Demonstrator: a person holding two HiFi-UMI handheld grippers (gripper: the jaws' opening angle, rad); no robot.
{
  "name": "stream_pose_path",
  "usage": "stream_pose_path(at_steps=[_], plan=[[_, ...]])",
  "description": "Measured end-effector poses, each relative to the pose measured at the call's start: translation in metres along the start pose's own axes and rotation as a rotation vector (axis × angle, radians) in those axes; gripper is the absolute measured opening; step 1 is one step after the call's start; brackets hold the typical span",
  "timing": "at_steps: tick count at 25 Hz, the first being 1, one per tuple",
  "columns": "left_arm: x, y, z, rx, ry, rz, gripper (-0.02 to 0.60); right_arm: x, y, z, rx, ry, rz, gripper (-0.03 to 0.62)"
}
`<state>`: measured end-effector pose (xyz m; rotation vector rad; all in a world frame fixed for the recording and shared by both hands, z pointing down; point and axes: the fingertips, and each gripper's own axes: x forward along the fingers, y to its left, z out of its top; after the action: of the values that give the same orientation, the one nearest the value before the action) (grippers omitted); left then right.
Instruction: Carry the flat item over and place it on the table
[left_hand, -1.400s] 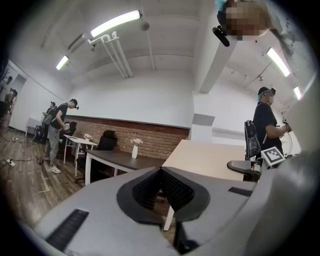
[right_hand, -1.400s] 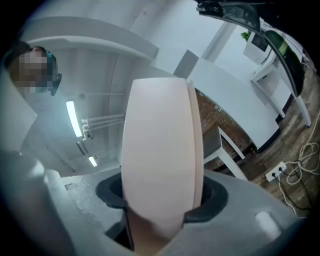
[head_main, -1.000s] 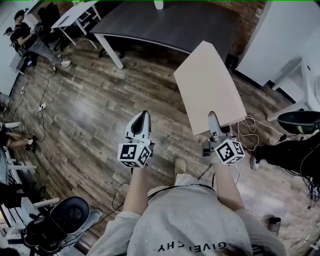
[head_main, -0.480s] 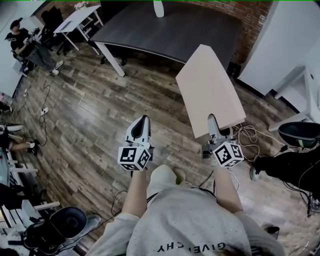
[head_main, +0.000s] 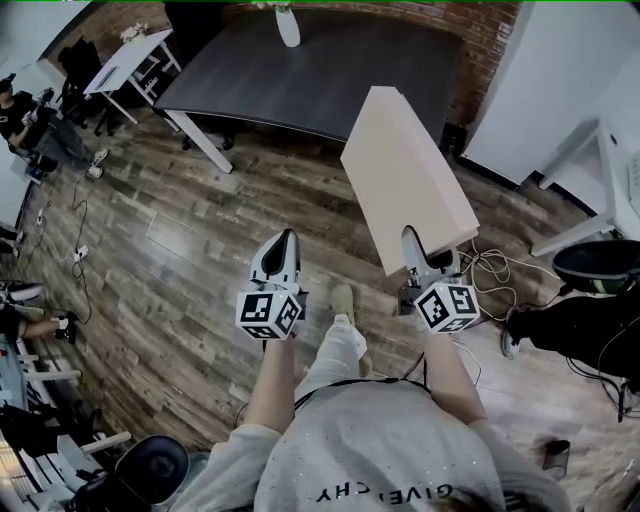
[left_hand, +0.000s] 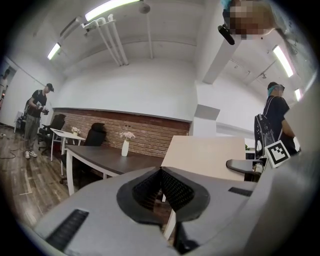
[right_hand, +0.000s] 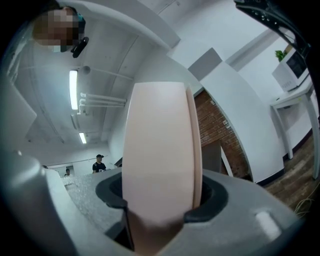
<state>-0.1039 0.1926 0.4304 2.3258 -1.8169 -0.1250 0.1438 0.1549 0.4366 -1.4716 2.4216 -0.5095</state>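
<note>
Okay, my right tongs (head_main: 413, 248) clench the flat board (head_main: 405, 175) by one end, left tongs (head_main: 283, 246) clenched empty, so leverage could twist it loose.

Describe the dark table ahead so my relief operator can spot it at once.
Look to the brick wall across the wood floor. In front of it stands the dark table, with a white vase on it. Its neighbour to the left, the smaller table, is white.
</note>
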Motion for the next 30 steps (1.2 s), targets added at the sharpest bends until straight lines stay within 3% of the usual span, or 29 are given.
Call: stream_pose_path(at_steps=[6,14,30], plan=[[0.061,0.010,0.007,-0.003,0.010,-0.042,-0.002,0.045,-0.011,0.006,-0.009,0.009,-0.005,0.270],[0.136,0.030,0.016,0.069,0.054,-0.122,-0.002,0.113,-0.024,0.009,0.011,0.005,-0.043,0.270],[0.250,0.116,0.018,0.001,0.054,-0.149,-0.002,0.251,-0.037,-0.001,0.094,-0.009,-0.091,0.270]])
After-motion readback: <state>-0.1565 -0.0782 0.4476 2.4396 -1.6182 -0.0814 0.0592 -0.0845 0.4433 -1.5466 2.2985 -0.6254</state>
